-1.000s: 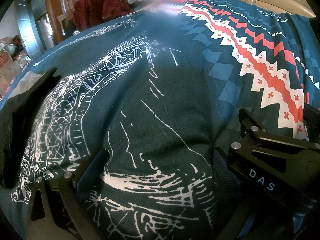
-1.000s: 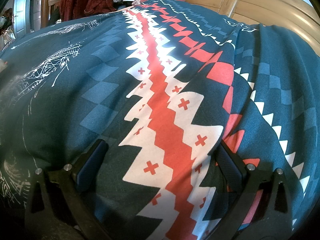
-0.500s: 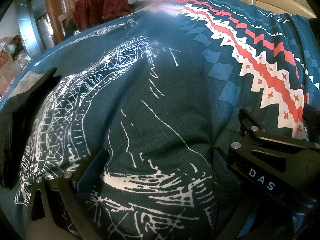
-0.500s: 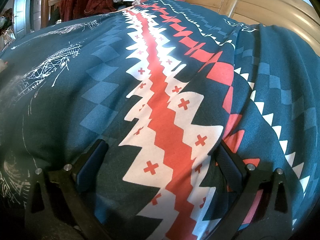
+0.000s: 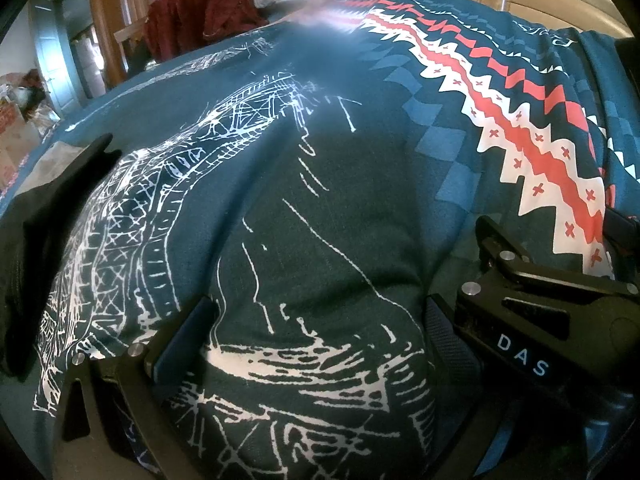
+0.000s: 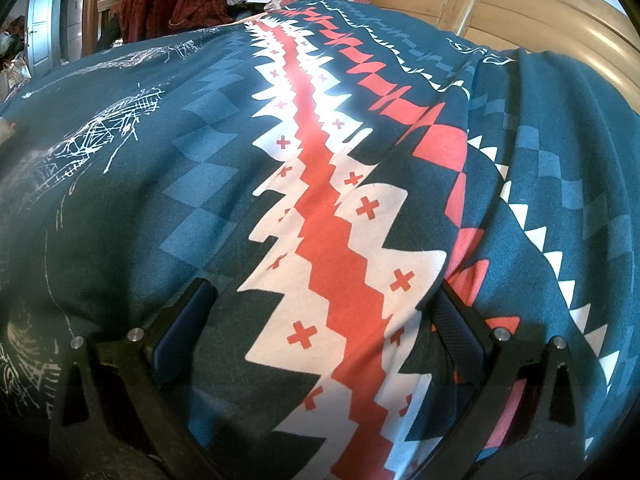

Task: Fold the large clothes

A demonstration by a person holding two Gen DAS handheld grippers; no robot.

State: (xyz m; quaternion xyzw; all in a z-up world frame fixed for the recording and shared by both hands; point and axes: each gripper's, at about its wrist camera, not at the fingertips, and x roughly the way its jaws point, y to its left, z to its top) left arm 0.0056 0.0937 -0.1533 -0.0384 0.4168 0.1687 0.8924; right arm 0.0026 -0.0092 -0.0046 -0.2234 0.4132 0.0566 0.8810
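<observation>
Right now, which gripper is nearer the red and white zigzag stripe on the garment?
Right. The right gripper straddles the red and white zigzag stripe, which runs between its open fingers. The left gripper sits over the white line drawing, with the stripe off to its right.

I see a dark teal garment (image 5: 328,208) printed with white sketch lines, lighter blue checks and a red-and-white zigzag band with red crosses, a maroon garment (image 6: 172,0) beyond, black gripper fingers (image 6: 188,312).
</observation>
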